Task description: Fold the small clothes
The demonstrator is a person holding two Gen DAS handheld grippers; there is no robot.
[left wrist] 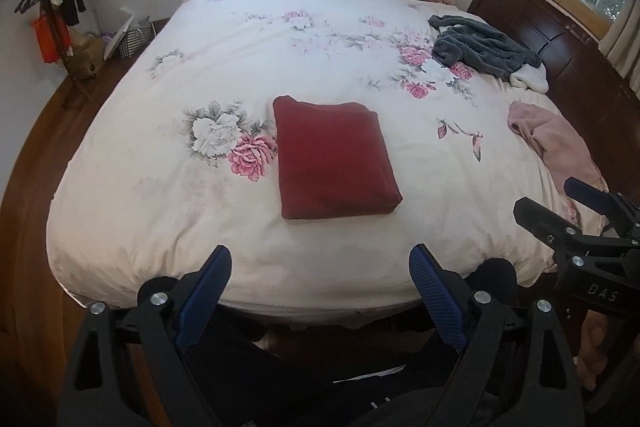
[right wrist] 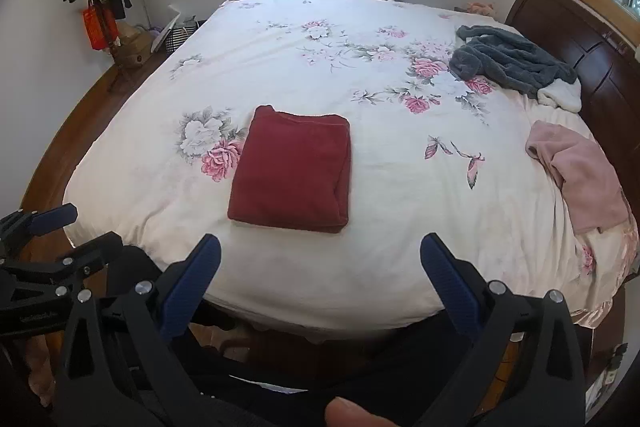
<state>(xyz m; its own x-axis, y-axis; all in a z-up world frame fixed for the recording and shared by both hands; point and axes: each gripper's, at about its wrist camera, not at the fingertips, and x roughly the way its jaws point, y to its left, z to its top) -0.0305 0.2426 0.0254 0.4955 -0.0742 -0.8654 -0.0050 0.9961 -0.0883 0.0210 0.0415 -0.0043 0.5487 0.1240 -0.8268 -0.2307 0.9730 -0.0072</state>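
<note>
Both the left gripper [left wrist: 320,267] and right gripper [right wrist: 320,259] gape empty; grabbing the folded red garment [left wrist: 334,159] carelessly could unravel its layers.

The near half of the bed [right wrist: 132,187] lies bare around the red fold [right wrist: 294,169], with open cover on its left, right and front. Along the right side the pink garment [right wrist: 580,175] and, farther back, the grey garment [right wrist: 512,61] take up the room by the headboard [right wrist: 600,67]. Both tongs, left [left wrist: 320,267] and right [right wrist: 320,255], hang spread wide over the near edge, touching nothing.
</note>
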